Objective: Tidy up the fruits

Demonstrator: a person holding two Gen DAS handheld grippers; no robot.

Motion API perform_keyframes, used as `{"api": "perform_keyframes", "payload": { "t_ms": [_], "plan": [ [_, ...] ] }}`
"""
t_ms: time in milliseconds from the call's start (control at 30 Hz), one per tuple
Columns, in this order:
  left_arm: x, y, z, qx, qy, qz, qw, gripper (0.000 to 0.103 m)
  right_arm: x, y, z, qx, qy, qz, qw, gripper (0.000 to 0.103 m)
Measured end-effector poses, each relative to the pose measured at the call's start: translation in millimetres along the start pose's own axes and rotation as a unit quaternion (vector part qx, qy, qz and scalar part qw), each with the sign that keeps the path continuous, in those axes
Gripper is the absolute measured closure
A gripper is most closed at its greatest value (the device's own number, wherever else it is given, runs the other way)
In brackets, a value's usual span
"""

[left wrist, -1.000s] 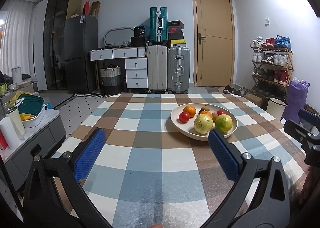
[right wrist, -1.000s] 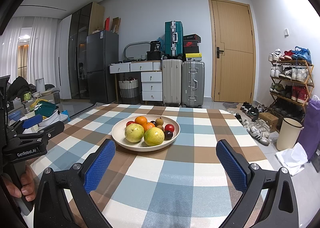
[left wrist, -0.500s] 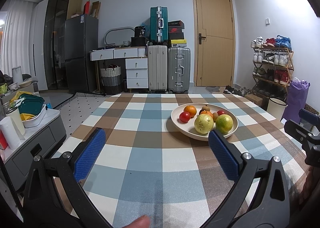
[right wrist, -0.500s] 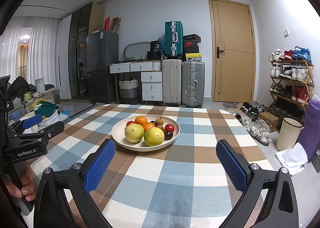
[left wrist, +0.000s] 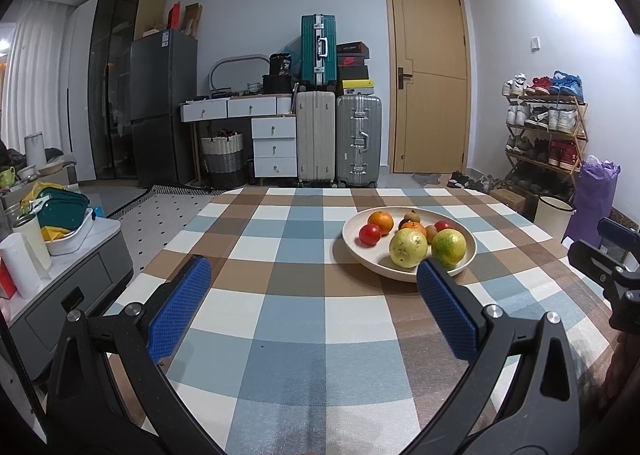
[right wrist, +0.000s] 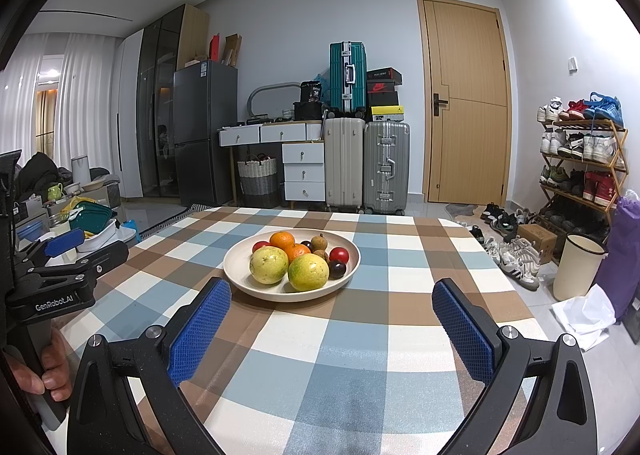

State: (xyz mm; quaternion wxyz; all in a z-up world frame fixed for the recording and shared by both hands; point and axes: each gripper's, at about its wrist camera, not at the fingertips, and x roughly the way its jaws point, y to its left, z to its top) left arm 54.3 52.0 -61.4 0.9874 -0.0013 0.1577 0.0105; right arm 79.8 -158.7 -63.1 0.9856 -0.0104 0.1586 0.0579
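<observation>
Even, cool indoor light, sharp throughout.

Soft overhead lighting; the plate casts only a faint shadow on the counter. A warm glow sits far left by the curtains. Fisheye bending curves the walls, with black vignette filling the corners.

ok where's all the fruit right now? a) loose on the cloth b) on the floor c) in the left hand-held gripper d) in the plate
d: every fruit, like the orange and the yellow one, sits in the plate, and both hand-held grippers are open and empty.
</observation>
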Motion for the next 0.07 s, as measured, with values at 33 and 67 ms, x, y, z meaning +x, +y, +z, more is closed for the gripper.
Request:
{"api": "perform_keyframes", "payload": {
  "t_ms": [33, 67],
  "plan": [
    [0.2, -0.1, 0.4, 0.000, 0.001, 0.000, 1.0000, 0.000, 0.0, 0.0, 0.0, 0.000, 0.000, 0.000, 1.000, 0.000],
    [-0.1, -0.5, 0.2, -0.001, 0.002, 0.001, 1.0000, 0.000, -0.2, 0.3, 0.1, 0.000, 0.000, 0.000, 1.000, 0.000]
  ]
}}
